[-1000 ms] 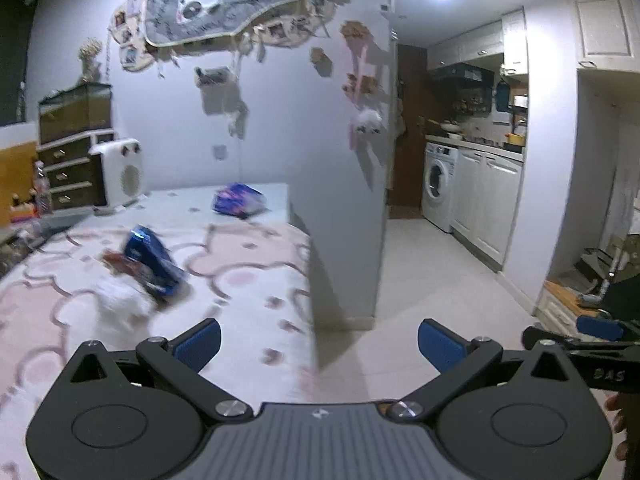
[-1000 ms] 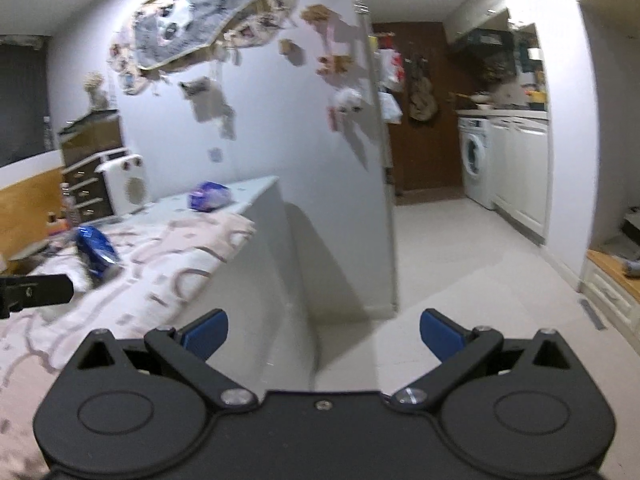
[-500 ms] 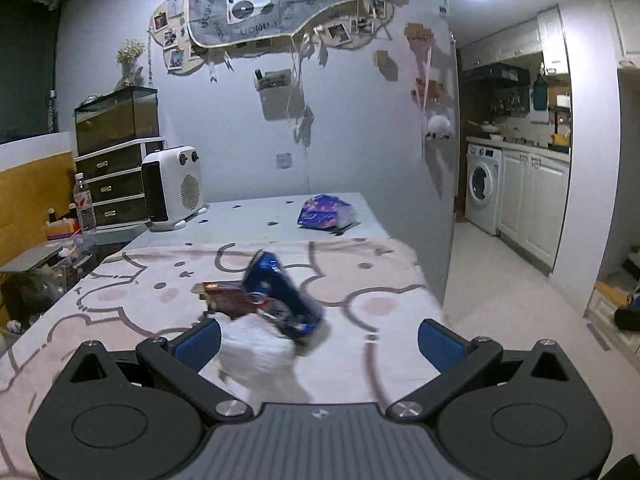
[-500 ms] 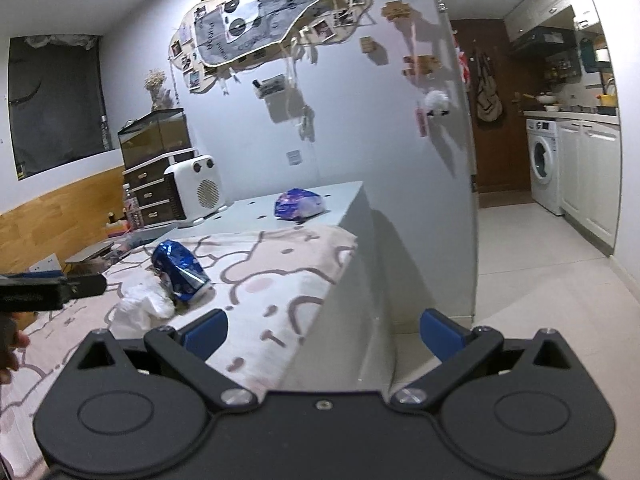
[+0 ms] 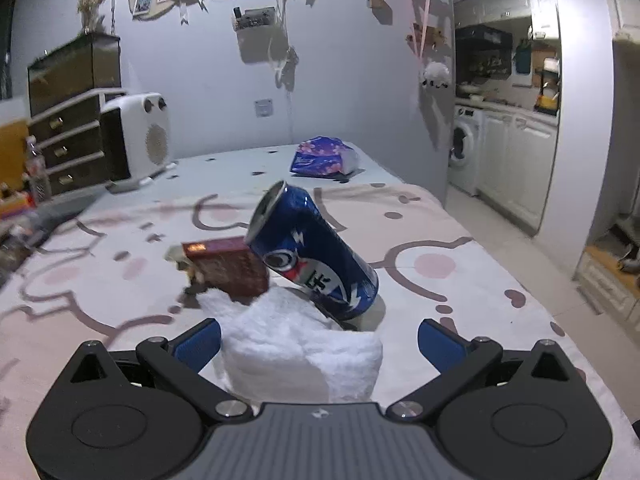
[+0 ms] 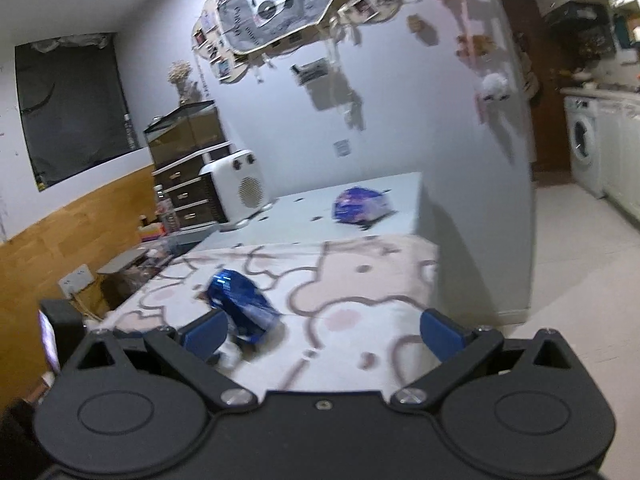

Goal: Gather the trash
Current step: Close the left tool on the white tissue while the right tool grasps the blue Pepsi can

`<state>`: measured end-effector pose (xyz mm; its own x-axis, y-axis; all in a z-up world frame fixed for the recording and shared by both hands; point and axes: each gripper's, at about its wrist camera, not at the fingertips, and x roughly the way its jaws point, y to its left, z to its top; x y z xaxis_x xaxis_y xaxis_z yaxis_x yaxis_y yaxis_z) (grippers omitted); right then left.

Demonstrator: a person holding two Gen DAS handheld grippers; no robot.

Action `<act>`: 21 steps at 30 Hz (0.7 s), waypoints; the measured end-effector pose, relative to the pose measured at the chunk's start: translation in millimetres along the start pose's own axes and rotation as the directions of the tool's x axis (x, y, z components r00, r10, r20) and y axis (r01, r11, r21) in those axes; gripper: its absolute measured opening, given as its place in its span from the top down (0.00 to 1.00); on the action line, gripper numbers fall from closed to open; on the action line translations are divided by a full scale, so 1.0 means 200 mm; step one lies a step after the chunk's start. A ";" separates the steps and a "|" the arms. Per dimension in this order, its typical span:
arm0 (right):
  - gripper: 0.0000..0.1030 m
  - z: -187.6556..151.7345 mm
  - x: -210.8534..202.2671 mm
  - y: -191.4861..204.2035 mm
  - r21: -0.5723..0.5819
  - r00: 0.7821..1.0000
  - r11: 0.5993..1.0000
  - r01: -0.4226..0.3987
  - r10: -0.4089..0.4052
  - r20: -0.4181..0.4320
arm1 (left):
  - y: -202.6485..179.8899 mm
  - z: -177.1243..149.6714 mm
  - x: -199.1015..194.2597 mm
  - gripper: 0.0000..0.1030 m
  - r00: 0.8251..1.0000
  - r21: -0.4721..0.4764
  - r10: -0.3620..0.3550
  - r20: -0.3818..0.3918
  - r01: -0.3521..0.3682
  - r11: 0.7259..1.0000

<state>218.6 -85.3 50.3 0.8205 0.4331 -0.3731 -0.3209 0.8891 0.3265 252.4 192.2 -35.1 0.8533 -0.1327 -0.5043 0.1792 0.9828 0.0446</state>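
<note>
Bedspread (image 5: 440, 240) holds blue can (image 5: 312, 252), label seemingly Pepsi.

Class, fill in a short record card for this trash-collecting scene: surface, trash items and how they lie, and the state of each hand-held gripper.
surface: bed with pink patterned cover
nearest item: white crumpled tissue, between the left hand-held gripper fingers
can: blue can, tilted, leaning by the tissue
box: small dark red box, beside the can
farther item: purple wrapper
left hand-held gripper: open
right hand-held gripper: open, empty
</note>
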 end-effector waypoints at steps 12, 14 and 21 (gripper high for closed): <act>0.00 0.17 0.74 0.34 0.069 0.986 0.998 0.016 -0.004 -0.167 | 0.00 -0.05 0.02 0.10 1.000 -0.001 -0.018 0.025 0.018 1.000; 0.00 0.17 0.85 0.37 0.067 0.982 0.997 0.034 -0.021 -0.187 | 0.01 -0.05 0.04 0.13 1.000 -0.009 -0.015 0.010 0.015 1.000; 0.00 0.19 1.14 0.49 -0.018 0.973 0.992 0.123 -0.125 -0.193 | 0.05 -0.07 0.05 0.29 1.000 -0.059 -0.024 -0.009 0.023 0.998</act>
<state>391.8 95.3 30.3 0.7473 0.3394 -0.5713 -0.2257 0.9382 0.2622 255.9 202.9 -50.8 0.8443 -0.1552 -0.5128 0.1698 0.9853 -0.0185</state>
